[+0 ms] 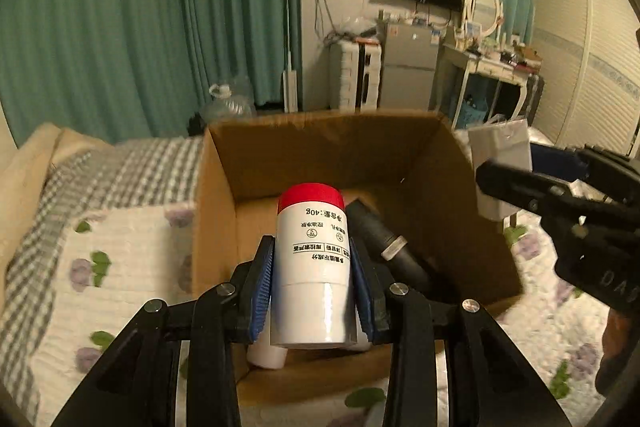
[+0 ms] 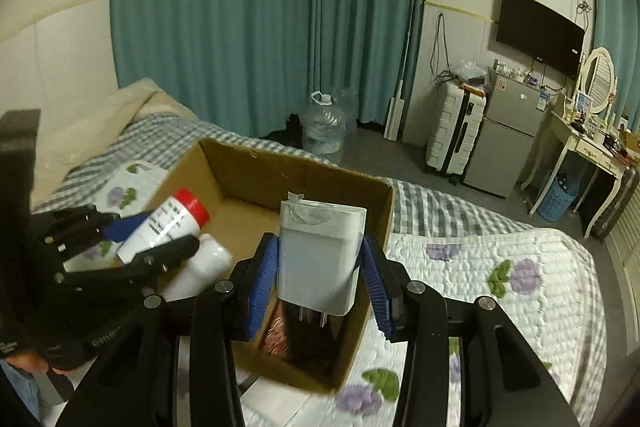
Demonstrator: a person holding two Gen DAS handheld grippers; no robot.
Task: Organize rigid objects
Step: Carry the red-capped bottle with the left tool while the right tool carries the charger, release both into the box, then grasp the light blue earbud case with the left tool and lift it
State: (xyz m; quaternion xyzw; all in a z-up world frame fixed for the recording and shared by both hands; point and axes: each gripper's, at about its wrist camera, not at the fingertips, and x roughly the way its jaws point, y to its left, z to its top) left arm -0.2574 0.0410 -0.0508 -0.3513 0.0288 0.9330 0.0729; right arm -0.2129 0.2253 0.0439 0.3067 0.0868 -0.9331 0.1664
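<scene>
My left gripper [image 1: 312, 267] is shut on a white bottle with a red cap [image 1: 312, 259] and holds it over the open cardboard box [image 1: 460, 211]; the bottle also shows in the right wrist view [image 2: 168, 223]. My right gripper [image 2: 320, 275] is shut on a white plug-in charger [image 2: 320, 251], prongs down, above the box's [image 2: 380, 223] near right corner; the charger also shows in the left wrist view [image 1: 500, 163]. Inside the box lie a black cylindrical object [image 1: 384, 247] and a white bottle [image 2: 204, 263].
The box sits on a bed with a floral quilt [image 2: 500, 287] and a checked blanket [image 1: 120, 167]. Teal curtains [image 2: 260, 19], a water jug [image 2: 324, 127], a suitcase [image 2: 454, 131], a small fridge [image 2: 504, 135] and a dressing table [image 2: 580, 147] stand beyond.
</scene>
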